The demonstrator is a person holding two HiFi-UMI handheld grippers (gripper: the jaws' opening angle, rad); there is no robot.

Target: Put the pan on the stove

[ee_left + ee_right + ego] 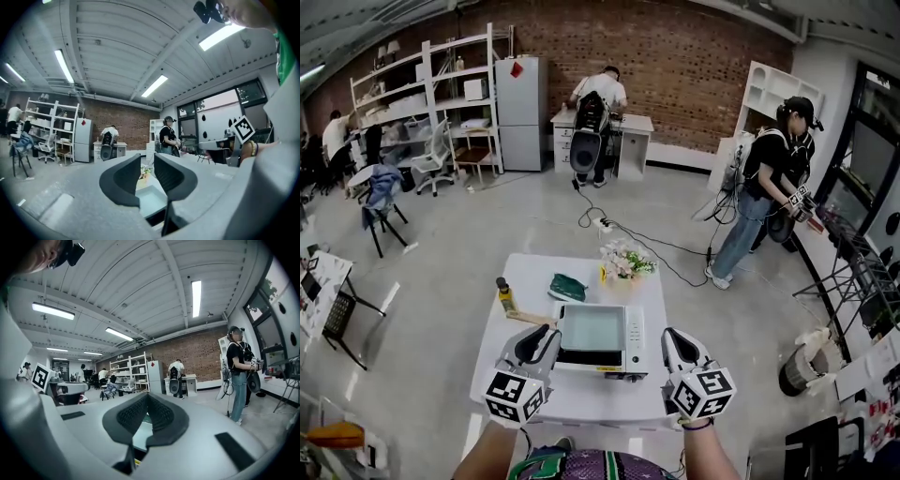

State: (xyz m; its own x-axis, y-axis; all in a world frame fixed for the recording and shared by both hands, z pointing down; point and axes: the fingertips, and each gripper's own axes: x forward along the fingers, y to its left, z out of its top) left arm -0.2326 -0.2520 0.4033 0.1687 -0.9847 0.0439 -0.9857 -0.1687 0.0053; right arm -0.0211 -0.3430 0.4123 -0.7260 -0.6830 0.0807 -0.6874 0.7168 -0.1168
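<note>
Stove (595, 333) is sitting bare, nothing placed yet; left claw (536, 345), 7 o'clock, is gaping empty; right claw (679, 349) is pressing together.

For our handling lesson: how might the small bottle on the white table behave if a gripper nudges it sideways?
The bottle stands upright, tall and narrow, so it would probably tip rather than slide. Its seemingly round body suggests it may roll once down.
</note>
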